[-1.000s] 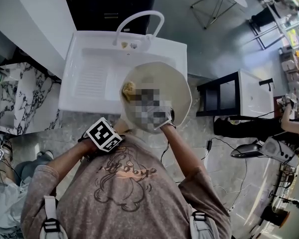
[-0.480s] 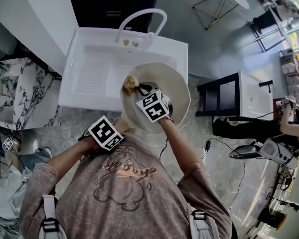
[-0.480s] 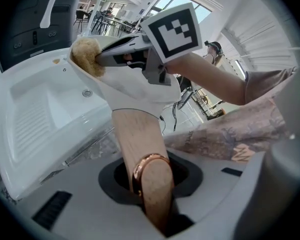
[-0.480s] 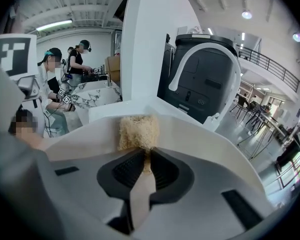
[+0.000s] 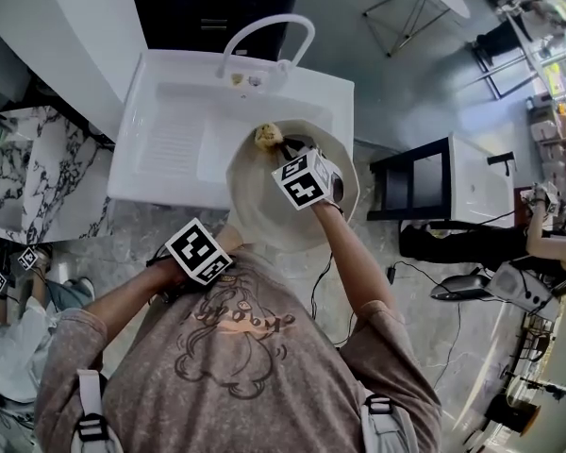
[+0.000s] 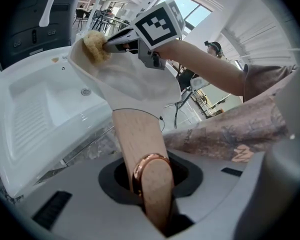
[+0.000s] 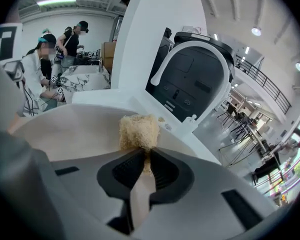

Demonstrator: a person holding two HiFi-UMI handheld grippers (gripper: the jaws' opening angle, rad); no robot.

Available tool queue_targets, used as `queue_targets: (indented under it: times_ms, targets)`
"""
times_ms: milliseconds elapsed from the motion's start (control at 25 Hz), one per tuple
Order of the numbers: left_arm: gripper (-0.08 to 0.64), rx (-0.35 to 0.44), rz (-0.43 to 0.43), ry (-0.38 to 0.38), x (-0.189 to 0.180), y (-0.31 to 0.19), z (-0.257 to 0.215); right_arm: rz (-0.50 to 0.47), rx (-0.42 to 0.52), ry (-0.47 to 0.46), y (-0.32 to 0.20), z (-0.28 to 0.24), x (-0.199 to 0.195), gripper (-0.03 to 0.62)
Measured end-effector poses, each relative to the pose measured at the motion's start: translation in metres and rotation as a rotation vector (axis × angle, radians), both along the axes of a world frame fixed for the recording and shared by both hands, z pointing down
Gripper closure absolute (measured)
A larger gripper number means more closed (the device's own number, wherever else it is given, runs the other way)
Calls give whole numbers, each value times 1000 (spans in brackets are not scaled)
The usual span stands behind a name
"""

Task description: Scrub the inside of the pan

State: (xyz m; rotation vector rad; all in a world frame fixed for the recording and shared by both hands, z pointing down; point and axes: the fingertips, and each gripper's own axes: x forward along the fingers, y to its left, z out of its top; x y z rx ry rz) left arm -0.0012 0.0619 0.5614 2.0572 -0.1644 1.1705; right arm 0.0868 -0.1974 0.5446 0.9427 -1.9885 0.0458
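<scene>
Cream-white pan (image 5: 260, 199) sat tilted over the right end of the white sink (image 5: 170, 149). It was carried by its wooden handle (image 6: 138, 136), which the left hand-held gripper (image 6: 152, 184) had clamped tight between its jaws. Right hand-held gripper (image 7: 142, 166) was pinched on a yellowish scrub pad (image 7: 139, 131). Pad was pressed against the pan's inner wall near the far rim, just below the faucet (image 5: 264, 34) base.

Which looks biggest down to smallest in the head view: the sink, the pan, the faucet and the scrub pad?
1. sink
2. pan
3. faucet, a thin arch
4. scrub pad, by far the smallest

The pan seems held nearer the camera than the sink, yet still looks smaller.
</scene>
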Motion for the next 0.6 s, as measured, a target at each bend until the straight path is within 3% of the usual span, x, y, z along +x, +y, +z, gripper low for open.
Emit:
queue_targets:
  times_ms: [600]
  targets:
    - [460,-23,-36,2,1,-3,-3,105,-53,78,-14,5,74,540]
